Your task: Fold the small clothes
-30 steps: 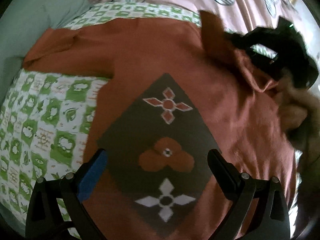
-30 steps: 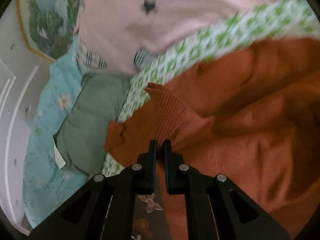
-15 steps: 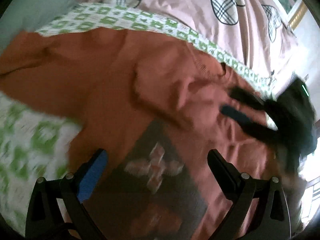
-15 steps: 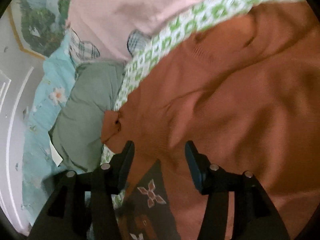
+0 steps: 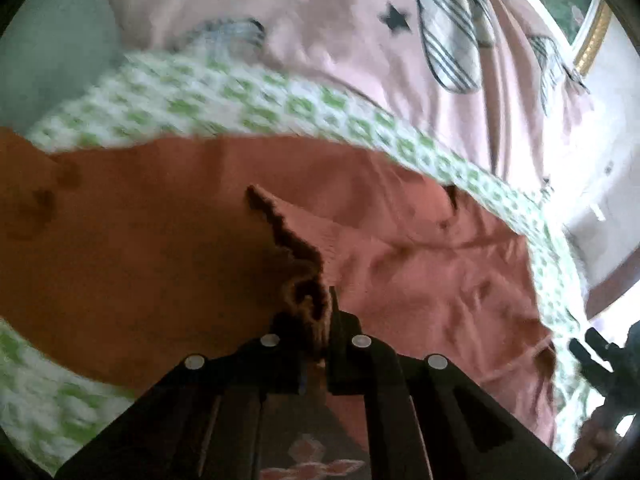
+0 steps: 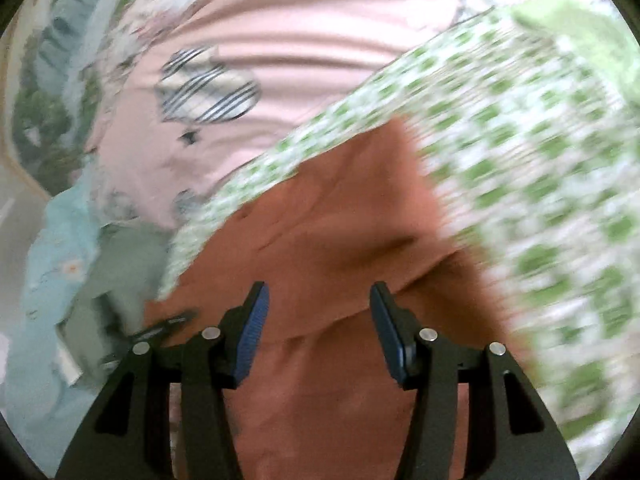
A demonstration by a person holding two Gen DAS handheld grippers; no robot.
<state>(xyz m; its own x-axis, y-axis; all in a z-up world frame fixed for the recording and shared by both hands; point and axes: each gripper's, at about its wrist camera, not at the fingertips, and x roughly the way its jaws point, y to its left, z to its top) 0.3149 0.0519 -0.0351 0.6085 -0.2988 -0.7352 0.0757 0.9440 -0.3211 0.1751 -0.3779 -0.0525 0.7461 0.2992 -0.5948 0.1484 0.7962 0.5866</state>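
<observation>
Green-checked sheet (image 6: 540,168) lies bare beside the orange sweater (image 6: 328,224); pink quilt (image 5: 360,48) borders beyond.

Green-and-white patterned sheet (image 6: 540,168) smeared by motion in the right wrist view, print unreadable; same blur along its band (image 5: 200,104) in the left wrist view. Rust-orange garment (image 5: 140,240) cut off by the left edge and the bottom, its dark printed panel (image 5: 312,456) mostly hidden behind the left gripper (image 5: 318,320). Right gripper (image 5: 596,354) only a dark shape at that view's right edge; cloth pinched in the left jaws hides the pads.
</observation>
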